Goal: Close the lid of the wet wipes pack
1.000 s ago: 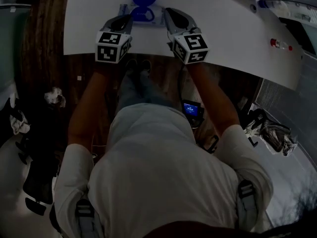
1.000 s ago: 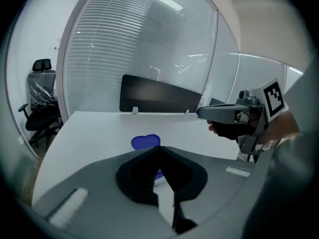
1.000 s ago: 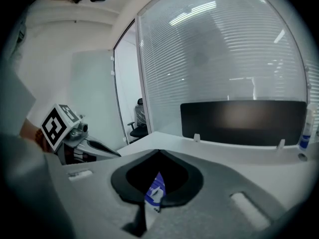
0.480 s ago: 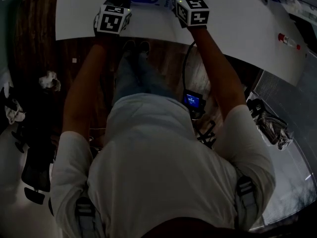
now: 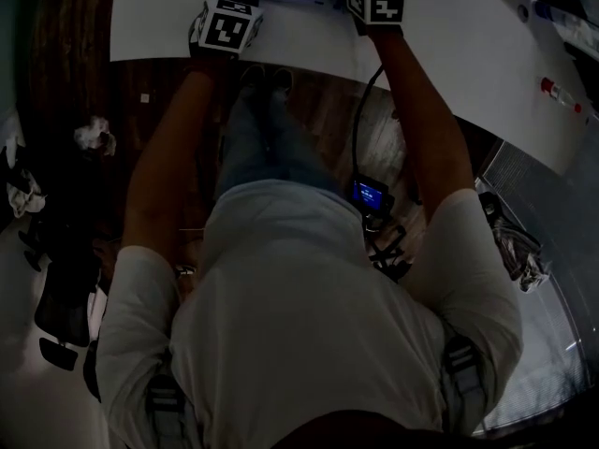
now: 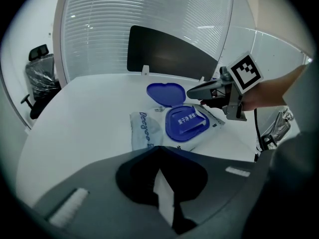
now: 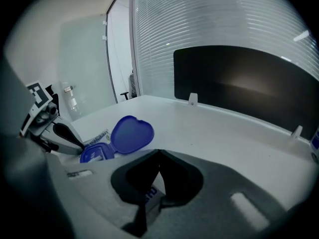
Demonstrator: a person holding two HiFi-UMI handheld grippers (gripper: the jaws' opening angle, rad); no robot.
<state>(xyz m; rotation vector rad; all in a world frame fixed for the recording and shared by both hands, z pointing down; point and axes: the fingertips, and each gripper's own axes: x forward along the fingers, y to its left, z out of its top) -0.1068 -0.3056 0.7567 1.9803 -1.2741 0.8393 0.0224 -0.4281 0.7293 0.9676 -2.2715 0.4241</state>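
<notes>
dim head view, fisheye edges

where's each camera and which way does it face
Head view: person's head, facing steeply down; torso, arms, table.
Left gripper view: on the left gripper, facing the wet wipes pack; own fingers below.
Right gripper view: on the right gripper, facing the pack's open lid; own fingers below.
Shared: gripper views both show pack, other gripper.

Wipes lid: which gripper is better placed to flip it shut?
Probably the right gripper: its tips sit right beside the raised lid. The left gripper is by the opening of the pack, farther from the lid.
</notes>
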